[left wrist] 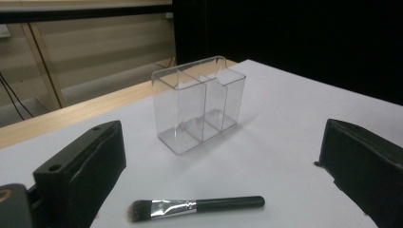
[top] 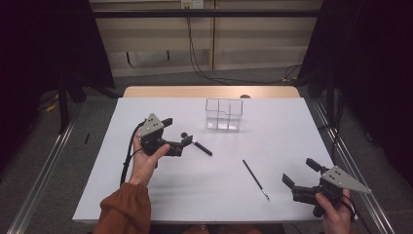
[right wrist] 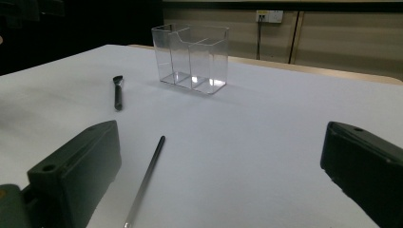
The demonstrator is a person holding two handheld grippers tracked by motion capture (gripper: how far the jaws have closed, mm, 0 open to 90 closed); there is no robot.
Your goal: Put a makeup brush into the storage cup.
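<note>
Two grippers spread wide, both brushes lying loose on the table (top: 146,195), organiser (top: 223,114) standing empty.

Left gripper (top: 178,136) is hovering just above the short makeup brush (left wrist: 196,206), its jaws standing well apart with nothing between them; the brush is lying flat right in front of them, bristles to the left in the left gripper view, probably the next pick. Right gripper (top: 300,172) is waiting near the table's right front corner, its jaws likewise parted and holding nothing, aimed toward the thin dark liner brush (right wrist: 145,181) lying at a slant just ahead. Clear organiser is sitting upright toward the far edge, well apart from both brushes, its compartments open at the top, likely the place where the brushes are meant to go. Neither brush is touching it yet.
</note>
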